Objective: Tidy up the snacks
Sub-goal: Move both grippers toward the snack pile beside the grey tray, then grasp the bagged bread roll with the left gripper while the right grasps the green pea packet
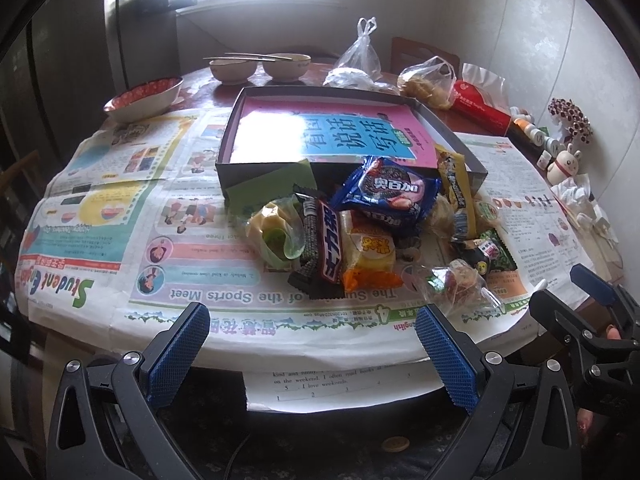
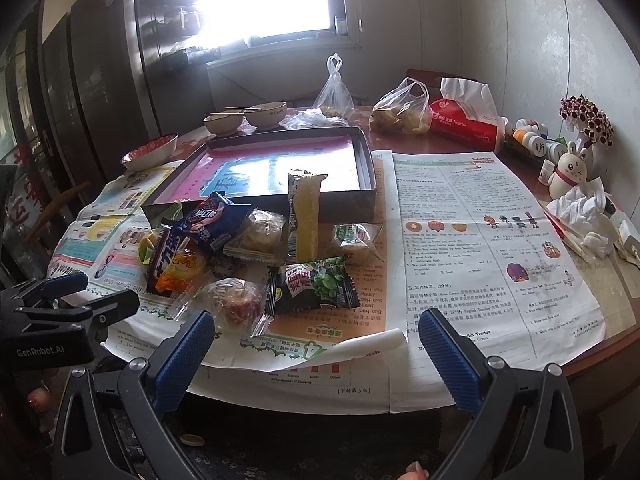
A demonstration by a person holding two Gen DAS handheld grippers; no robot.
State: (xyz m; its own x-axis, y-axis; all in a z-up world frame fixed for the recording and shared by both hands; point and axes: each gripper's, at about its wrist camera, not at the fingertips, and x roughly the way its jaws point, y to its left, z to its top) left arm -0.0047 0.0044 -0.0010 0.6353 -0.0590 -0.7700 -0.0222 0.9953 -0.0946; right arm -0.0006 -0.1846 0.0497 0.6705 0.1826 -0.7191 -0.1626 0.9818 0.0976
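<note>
Both the left gripper (image 1: 312,344) and right gripper (image 2: 316,350) hover jaws spread, empty, before a snack pile with a Snickers bar (image 1: 330,240) on a "Student English" newspaper (image 1: 56,280).

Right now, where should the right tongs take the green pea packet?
Grip the green pea packet by its crimped right edge, coming from the near right. It lies flat at the pile's front, that edge free over the newspaper. Right tongs are open.
</note>
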